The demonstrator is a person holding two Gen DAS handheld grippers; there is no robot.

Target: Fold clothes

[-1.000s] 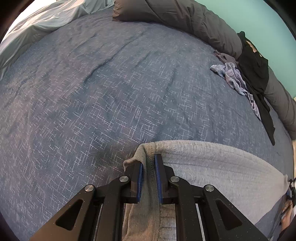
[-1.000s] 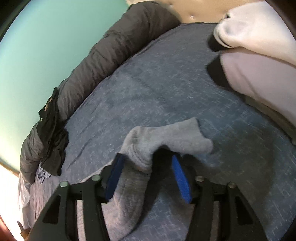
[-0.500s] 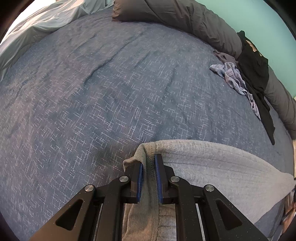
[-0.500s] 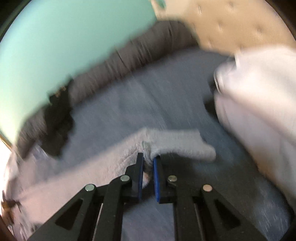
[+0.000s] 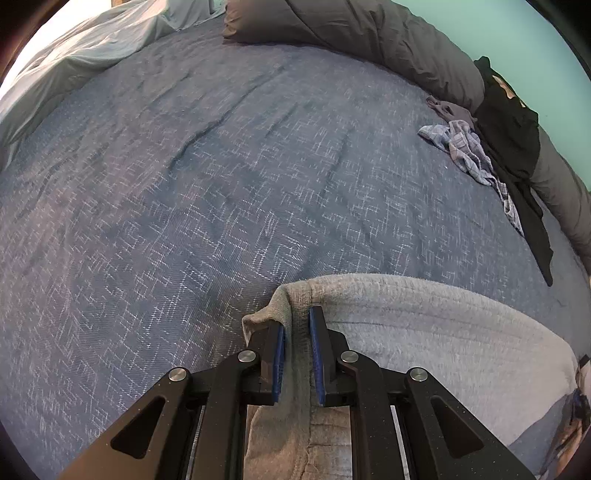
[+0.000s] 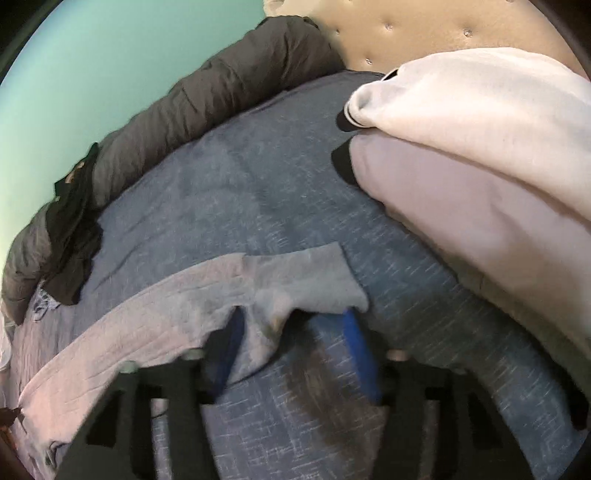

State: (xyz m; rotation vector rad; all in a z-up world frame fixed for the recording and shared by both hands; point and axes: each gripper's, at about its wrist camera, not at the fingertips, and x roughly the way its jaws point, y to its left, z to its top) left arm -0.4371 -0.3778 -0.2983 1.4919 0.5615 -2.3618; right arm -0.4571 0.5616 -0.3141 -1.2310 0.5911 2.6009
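A bed covered in a blue-grey woven bedspread is filling both views, its cloth lying in shallow wrinkles. A rolled dark grey duvet is running along the far edge of the bed against a mint-green wall, and a pale blue sheet is bunching at the far left corner. Black clothing is draping over the duvet, with a checked cloth lying just beside it on the bedspread. In the right wrist view a beige tufted headboard is standing behind white pillows piled at the head of the bed.

The grey garment is lying stretched across the near part of the bedspread between the two tools. The left tool is pinching a corner fold of it, blue pads pressing the cloth. The right tool is blurred, its fingers standing wide apart around the garment's other corner, gripping nothing.
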